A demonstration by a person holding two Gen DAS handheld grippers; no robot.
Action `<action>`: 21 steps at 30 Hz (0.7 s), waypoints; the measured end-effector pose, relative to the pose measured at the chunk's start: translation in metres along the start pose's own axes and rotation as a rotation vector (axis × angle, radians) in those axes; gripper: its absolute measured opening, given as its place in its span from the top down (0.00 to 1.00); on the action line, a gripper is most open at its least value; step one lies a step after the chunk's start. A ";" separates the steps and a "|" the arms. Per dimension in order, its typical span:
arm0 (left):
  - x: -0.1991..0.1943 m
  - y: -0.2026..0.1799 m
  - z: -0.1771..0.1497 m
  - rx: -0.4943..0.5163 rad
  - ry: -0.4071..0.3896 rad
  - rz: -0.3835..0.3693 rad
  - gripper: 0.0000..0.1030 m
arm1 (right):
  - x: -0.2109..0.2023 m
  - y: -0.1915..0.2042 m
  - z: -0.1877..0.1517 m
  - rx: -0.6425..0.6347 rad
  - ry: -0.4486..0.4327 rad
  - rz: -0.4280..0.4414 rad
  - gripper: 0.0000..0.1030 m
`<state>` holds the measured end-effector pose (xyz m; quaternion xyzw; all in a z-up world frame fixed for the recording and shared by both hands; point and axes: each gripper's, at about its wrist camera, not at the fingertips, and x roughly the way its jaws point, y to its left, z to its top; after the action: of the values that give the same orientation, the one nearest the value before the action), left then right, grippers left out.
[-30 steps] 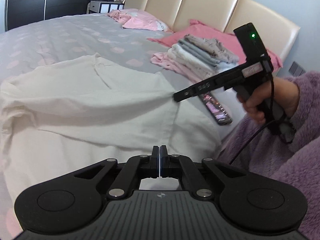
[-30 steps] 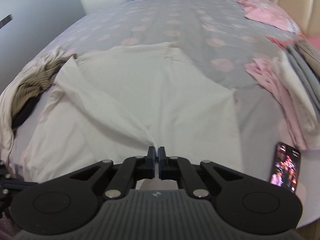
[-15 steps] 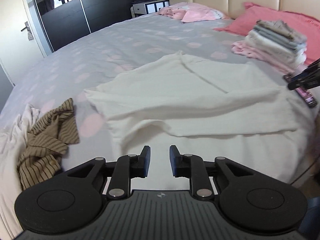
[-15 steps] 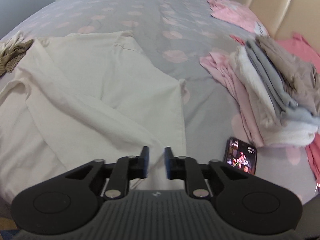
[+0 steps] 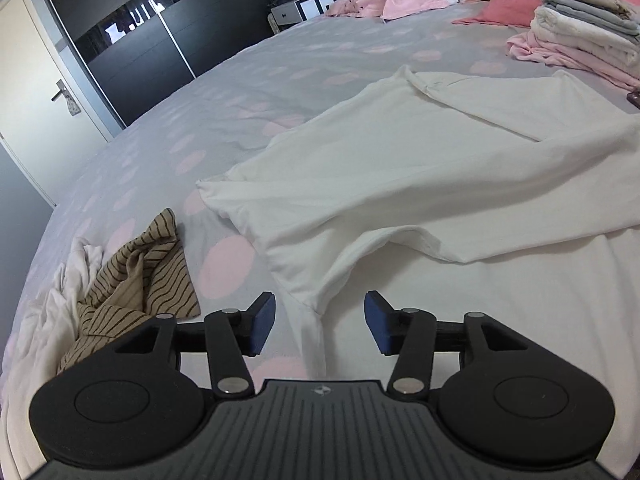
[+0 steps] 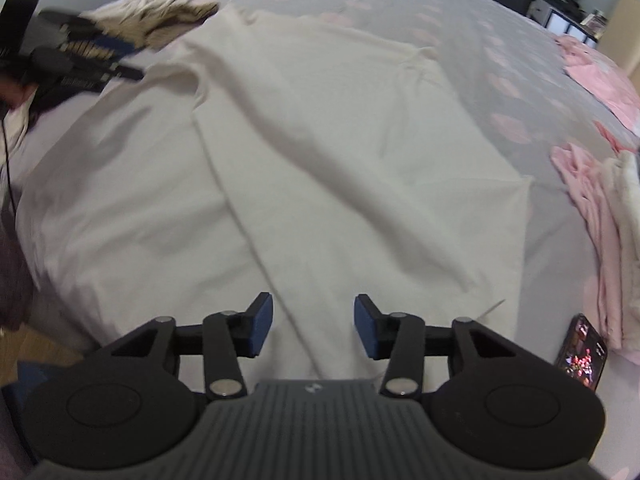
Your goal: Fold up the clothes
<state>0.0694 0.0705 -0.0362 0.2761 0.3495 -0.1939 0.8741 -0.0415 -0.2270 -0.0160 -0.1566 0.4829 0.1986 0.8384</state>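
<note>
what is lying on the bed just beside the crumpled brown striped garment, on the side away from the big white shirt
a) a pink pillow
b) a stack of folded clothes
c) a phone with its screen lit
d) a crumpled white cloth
d: in the left wrist view a crumpled white cloth lies against the crumpled brown striped garment, on the side away from the large white shirt spread on the grey spotted bedcover.

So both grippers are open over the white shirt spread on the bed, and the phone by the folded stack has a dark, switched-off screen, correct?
Not quite: the phone is lit, with a picture on its screen, as the right wrist view shows. The rest holds: the left gripper and right gripper are opening, nothing pinched, above the white shirt, and the phone lies near the folded stack.
</note>
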 end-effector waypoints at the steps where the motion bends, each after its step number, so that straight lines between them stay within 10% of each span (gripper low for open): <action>1: 0.004 0.000 0.000 0.007 0.005 0.003 0.53 | 0.003 0.002 -0.002 -0.015 0.013 -0.005 0.53; 5: 0.023 0.000 0.001 0.032 0.033 0.012 0.58 | 0.012 0.004 -0.008 -0.057 0.043 -0.022 0.53; 11: 0.038 -0.002 0.008 0.050 0.069 0.043 0.92 | 0.015 0.011 -0.015 -0.160 0.044 -0.065 0.56; 21: 0.026 0.060 -0.008 -0.322 0.031 0.020 0.95 | 0.003 0.023 -0.015 -0.251 0.004 -0.097 0.90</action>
<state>0.1145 0.1178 -0.0389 0.1387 0.3870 -0.1223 0.9034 -0.0627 -0.2131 -0.0280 -0.2840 0.4478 0.2164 0.8198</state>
